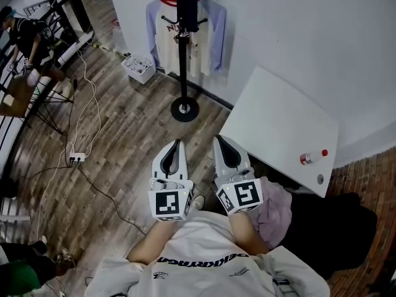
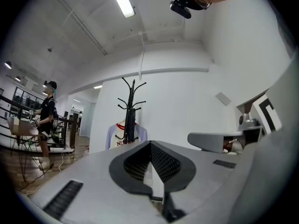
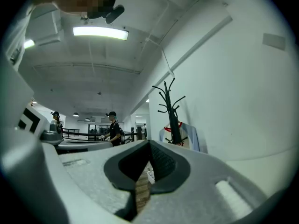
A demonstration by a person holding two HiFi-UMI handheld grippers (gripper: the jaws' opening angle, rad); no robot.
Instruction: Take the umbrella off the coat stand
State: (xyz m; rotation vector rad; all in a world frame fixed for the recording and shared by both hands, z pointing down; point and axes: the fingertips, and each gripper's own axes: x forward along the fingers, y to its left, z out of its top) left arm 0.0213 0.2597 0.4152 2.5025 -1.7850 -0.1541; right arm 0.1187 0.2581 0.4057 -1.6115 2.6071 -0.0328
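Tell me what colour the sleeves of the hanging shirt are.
Pale blue, on a cream shirt; clearest in the head view.

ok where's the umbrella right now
Top centre of the head view: the folded umbrella hangs on the coat stand, in front of the long-sleeved shirt, left of the table.

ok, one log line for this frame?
left gripper: shut, empty | right gripper: shut, empty | both: level, side by side, short of coat stand | umbrella: hanging on stand, untouched

Only partial letters "NU" on the hanging raglan shirt [image 1: 167, 48]
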